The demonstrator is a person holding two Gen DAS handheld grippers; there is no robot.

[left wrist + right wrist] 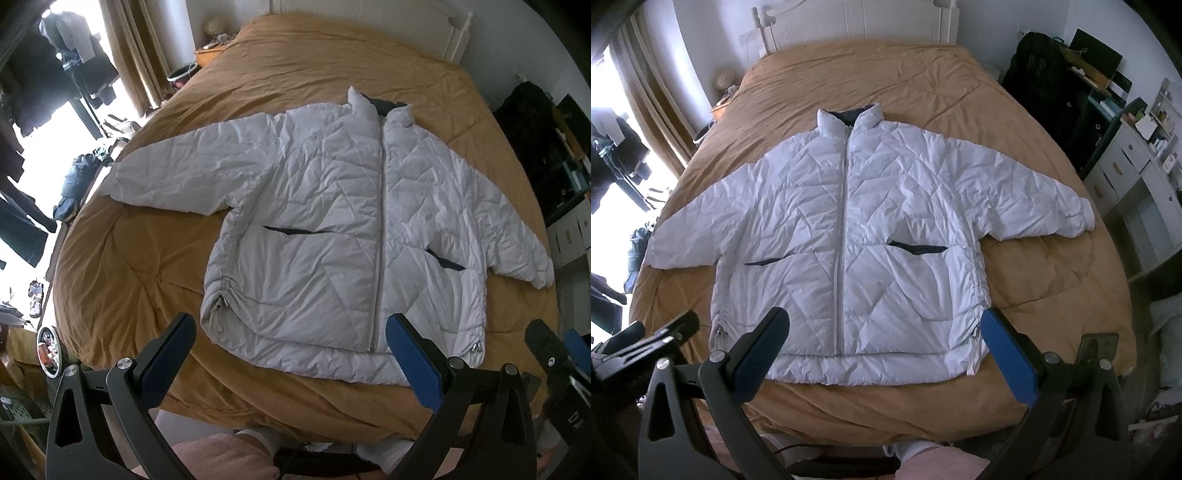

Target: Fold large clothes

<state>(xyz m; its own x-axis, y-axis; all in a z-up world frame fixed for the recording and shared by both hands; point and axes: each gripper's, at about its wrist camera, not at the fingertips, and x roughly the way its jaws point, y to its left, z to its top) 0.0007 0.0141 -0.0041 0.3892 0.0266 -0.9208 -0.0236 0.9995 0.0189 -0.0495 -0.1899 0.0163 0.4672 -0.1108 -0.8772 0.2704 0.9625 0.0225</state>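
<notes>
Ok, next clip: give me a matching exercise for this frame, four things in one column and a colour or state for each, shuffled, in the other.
Things:
1. jacket
2. bedspread
3. zipper
4. left claw

States:
A. open, holding nothing
B. closed up to the collar
C. mustard brown, covering the bed
D. white, quilted, laid flat with sleeves spread

Pairs: 1-D, 2-C, 3-B, 4-A

No legible text, label, brand or number anywhere

Bed with mustard quilt, white jacket flat
</notes>
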